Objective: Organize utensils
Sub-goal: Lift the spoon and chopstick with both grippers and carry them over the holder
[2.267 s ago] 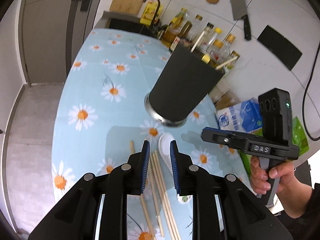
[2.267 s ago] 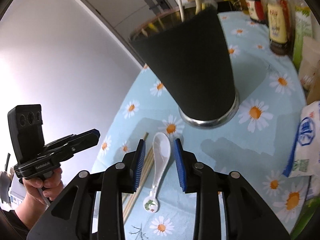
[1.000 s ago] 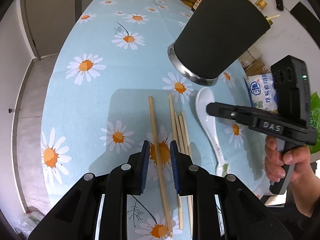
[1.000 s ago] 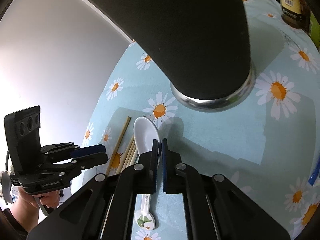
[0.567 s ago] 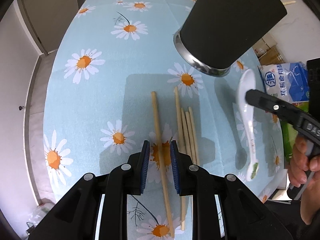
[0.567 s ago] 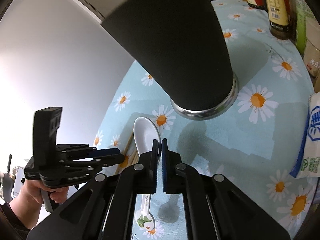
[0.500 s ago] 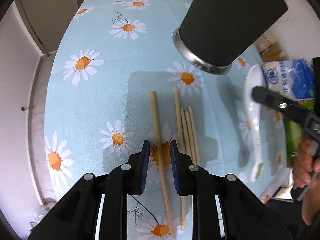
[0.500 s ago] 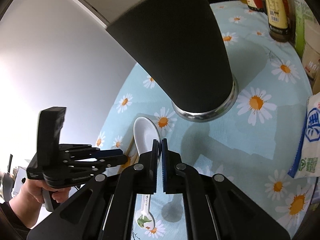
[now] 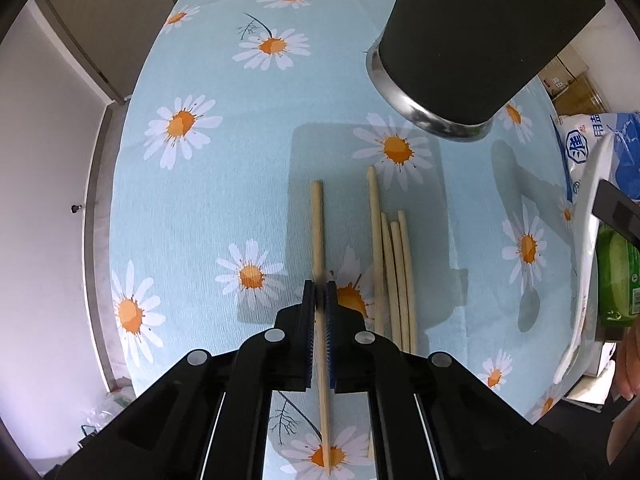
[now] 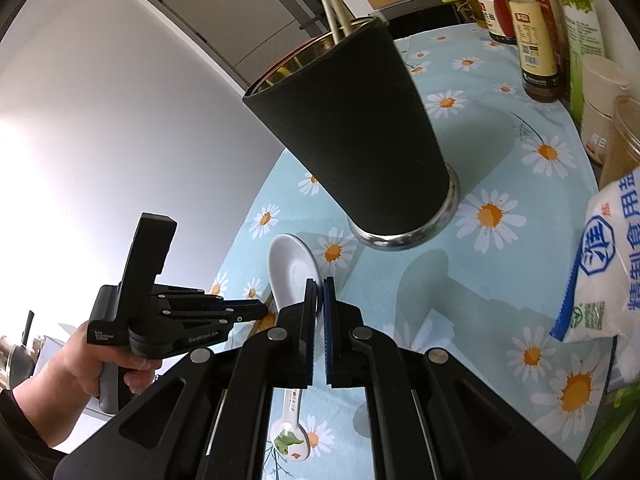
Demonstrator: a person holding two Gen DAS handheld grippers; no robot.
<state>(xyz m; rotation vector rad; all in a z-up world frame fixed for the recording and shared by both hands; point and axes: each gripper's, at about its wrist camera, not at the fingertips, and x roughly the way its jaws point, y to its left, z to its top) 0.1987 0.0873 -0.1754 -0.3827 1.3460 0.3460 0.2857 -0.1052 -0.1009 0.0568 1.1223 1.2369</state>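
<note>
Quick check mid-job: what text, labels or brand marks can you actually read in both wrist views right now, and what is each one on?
"GenRobot.AI": on the side of the left gripper, in the right wrist view.
"Data Acquisition System": small print on that gripper's grip, barely legible.
"精制食用盐": large blue characters on the white salt bag.
Sauce bottle: label print and barcode too small to read.
White jar: red label too blurred.

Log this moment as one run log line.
left claw: shut on lone wooden chopstick | right claw: shut on white ceramic spoon
</note>
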